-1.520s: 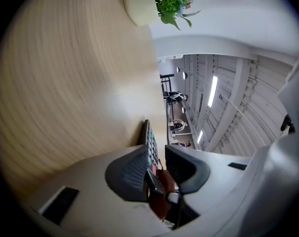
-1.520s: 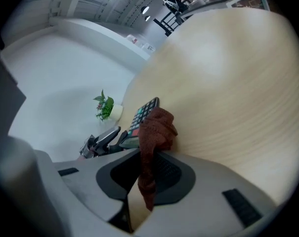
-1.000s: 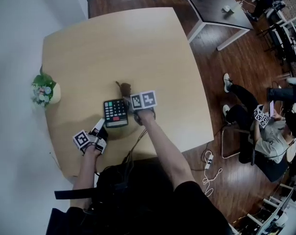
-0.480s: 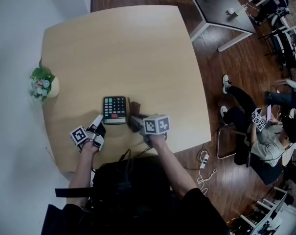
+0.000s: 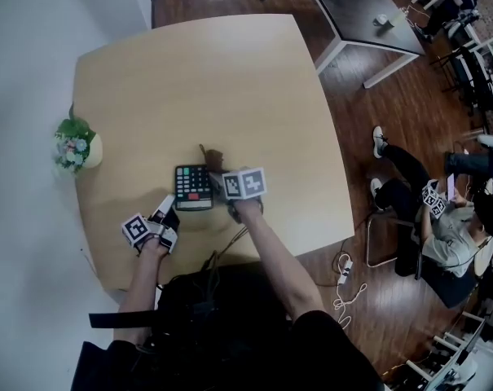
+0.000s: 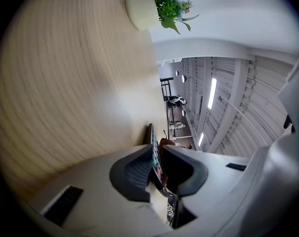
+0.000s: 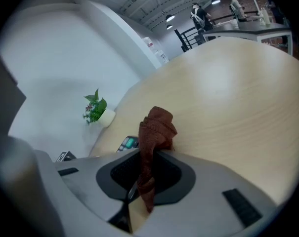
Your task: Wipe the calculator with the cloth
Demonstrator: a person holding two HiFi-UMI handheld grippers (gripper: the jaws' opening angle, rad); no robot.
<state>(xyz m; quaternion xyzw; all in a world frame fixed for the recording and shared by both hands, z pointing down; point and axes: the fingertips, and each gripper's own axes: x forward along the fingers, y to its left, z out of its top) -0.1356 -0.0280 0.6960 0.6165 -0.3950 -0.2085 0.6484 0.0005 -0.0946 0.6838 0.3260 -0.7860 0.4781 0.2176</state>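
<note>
A dark calculator (image 5: 194, 187) with red and green keys lies on the light wooden table (image 5: 230, 80), near its front edge. My left gripper (image 5: 170, 211) is shut on the calculator's near left corner; in the left gripper view the calculator (image 6: 152, 144) stands edge-on between the pads of the left gripper (image 6: 157, 157). My right gripper (image 5: 221, 172) is shut on a brown cloth (image 5: 211, 156), which hangs just past the calculator's far right corner. In the right gripper view the cloth (image 7: 156, 127) bunches up out of the right gripper (image 7: 150, 157), with the calculator (image 7: 128, 143) to its left.
A small potted plant (image 5: 75, 147) stands at the table's left edge, by the white wall. A dark table (image 5: 352, 10) with a cup stands beyond the far right corner. A person (image 5: 450, 218) sits on a chair to the right, on the wooden floor.
The right gripper drew the cloth back toward me along the calculator's right side, then pushed it forward again to the far right corner. The left gripper and the calculator stayed put.
</note>
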